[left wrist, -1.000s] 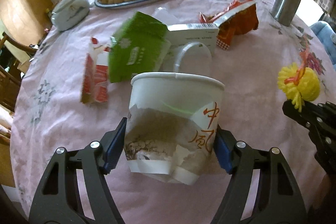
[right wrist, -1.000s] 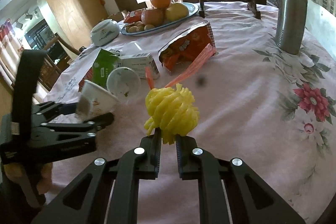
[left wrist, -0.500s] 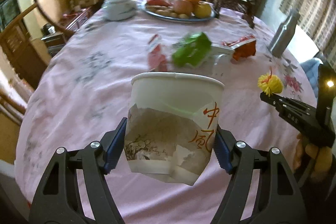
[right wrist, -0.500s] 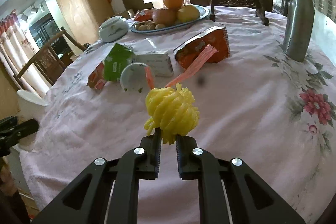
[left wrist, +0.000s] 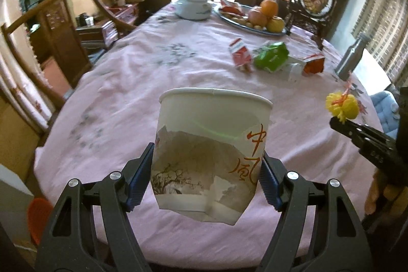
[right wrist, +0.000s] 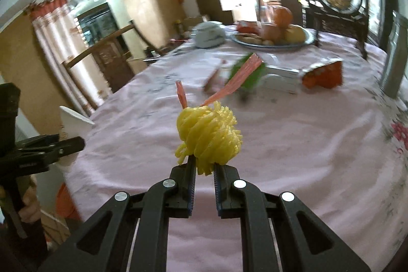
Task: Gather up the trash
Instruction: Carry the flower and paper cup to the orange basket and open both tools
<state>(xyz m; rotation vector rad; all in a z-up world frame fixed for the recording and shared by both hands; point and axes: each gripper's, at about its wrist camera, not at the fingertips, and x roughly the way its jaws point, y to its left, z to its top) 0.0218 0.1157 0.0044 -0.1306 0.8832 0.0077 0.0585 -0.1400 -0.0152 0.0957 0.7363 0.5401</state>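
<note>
My left gripper is shut on a white paper cup with a landscape print and red characters, held in the air over the near table edge. My right gripper is shut on a yellow net ball with orange strips; it shows at the right of the left wrist view. More trash lies far on the pink tablecloth: a red carton, a green pack, an orange snack bag and a white box. The cup also shows at the left of the right wrist view.
A fruit plate, a white lidded bowl and a metal bottle stand at the table's far side. A wooden chair stands left of the table. An orange bin sits on the floor below the near left edge.
Both grippers have pulled back from the trash pile toward the near left table edge, each keeping its hold. The table items now look farther away.
</note>
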